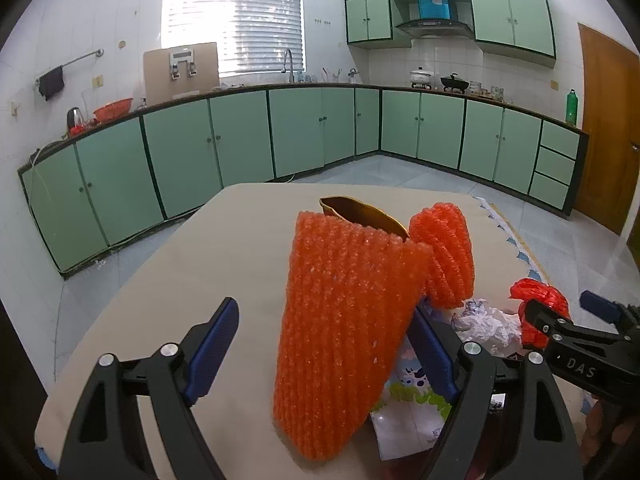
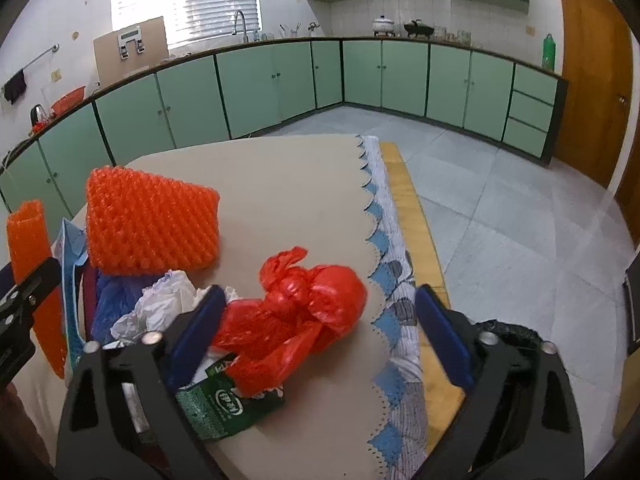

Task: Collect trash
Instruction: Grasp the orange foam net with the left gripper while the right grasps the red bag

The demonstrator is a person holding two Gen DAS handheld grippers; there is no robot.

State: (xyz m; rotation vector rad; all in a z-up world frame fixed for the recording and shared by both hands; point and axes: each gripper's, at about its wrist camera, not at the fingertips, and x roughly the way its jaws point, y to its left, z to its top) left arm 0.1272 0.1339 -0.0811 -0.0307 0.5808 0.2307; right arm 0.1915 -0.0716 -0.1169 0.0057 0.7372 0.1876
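The tall orange foam net sleeve (image 1: 344,320) is standing almost upright on the beige counter (image 1: 208,272), its long axis running from 6 o'clock up toward 12 o'clock and leaning slightly toward 1 o'clock. It is sitting between the spread fingers of the left tongs (image 1: 320,344); the right blue pad (image 1: 430,354) is lying just beside or against its lower edge, and I cannot tell which, while the left pad is standing well apart, so the left tongs are gaping wide and gripping nothing. A brown curled leaf-like piece (image 1: 362,214) is showing behind the sleeve's top, and a second, shorter orange foam net (image 1: 444,254) is sitting at 2 o'clock from it.

In the right wrist view, the knotted red plastic bag (image 2: 296,312) is lying on the counter with its long axis running from 7 o'clock to 1 o'clock, its tied ears pointing toward 12 o'clock. The right tongs (image 2: 320,336) are standing wide apart around it, the left pad (image 2: 196,336) touching the bag's lower end, the right pad clear of it. Crumpled white paper (image 2: 160,308) and a green packet (image 2: 224,404) are lying beside the bag.
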